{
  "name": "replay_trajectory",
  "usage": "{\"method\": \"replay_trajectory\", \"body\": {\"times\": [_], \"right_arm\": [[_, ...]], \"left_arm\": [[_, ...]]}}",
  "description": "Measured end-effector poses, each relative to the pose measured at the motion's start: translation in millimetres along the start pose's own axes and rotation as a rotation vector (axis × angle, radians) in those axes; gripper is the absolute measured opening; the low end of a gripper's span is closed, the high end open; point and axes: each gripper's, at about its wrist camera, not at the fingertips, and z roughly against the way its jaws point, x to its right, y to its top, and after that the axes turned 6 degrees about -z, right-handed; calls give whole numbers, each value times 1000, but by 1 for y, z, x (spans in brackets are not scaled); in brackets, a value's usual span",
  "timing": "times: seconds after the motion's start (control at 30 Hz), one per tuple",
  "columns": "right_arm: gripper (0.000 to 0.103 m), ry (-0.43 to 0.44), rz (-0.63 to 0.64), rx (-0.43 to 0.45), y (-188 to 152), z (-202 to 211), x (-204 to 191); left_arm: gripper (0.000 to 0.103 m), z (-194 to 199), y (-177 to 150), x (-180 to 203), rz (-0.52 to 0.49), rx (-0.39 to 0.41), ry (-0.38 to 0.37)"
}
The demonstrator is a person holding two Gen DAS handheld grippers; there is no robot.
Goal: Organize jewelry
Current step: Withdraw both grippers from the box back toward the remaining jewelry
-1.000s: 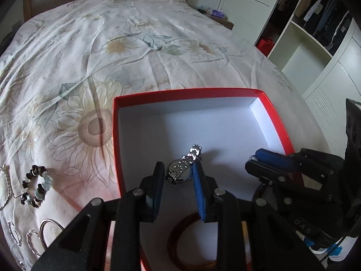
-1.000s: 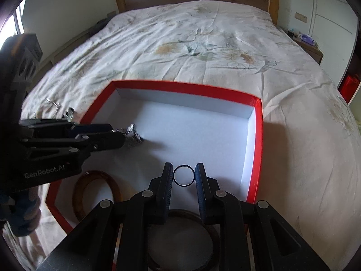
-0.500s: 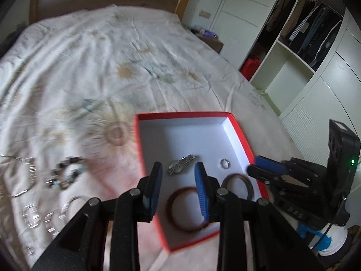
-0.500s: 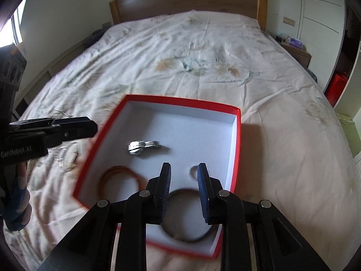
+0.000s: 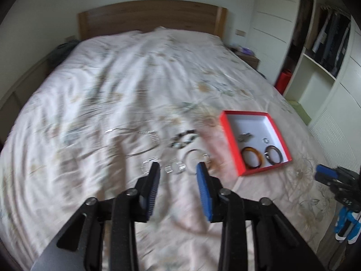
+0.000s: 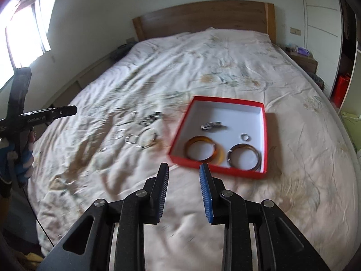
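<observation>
A red box with a white inside lies on the bed. It holds a silver watch, a small ring, an amber bangle and a dark bangle. Several loose bracelets and clear rings lie on the sheet left of the box. My left gripper is open and empty, high above the loose pieces. My right gripper is open and empty, raised near the box's front edge.
The flowered bedsheet covers a wide bed with a wooden headboard. A wardrobe with shelves stands on the right. A window is on the left wall. The other gripper shows at the left edge.
Both grippers have pulled back and up from the box, open and empty. The left one has swung left over the loose jewelry. The watch and ring lie in the box.
</observation>
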Motion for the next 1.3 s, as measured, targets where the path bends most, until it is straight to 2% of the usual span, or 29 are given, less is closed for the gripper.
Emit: {"method": "replay_trajectory", "body": {"times": [0.27,0.4,0.67,0.8,0.97,1.1,1.3], "right_arm": [[29,34,26,67,-23,60,-47],[29,45,45,89,-32,83,-69],[29,63,62,145,-51,131,-100],[36,74,59,177,-62,152,-110],[39,98,56,195,-75,169,-120],[39,116,61,196,-83,174,-128],[39,145,99,195,-89,180,-141]], "left_arm": [[37,78,-55,-50,75,38,47],[37,106,-82,-56,86,88,72],[37,155,-111,-55,112,177,42],[37,181,-127,-57,128,209,45],[37,209,-150,-60,165,240,60],[46,226,-172,-63,198,258,63],[47,240,-189,-66,217,271,89]]}}
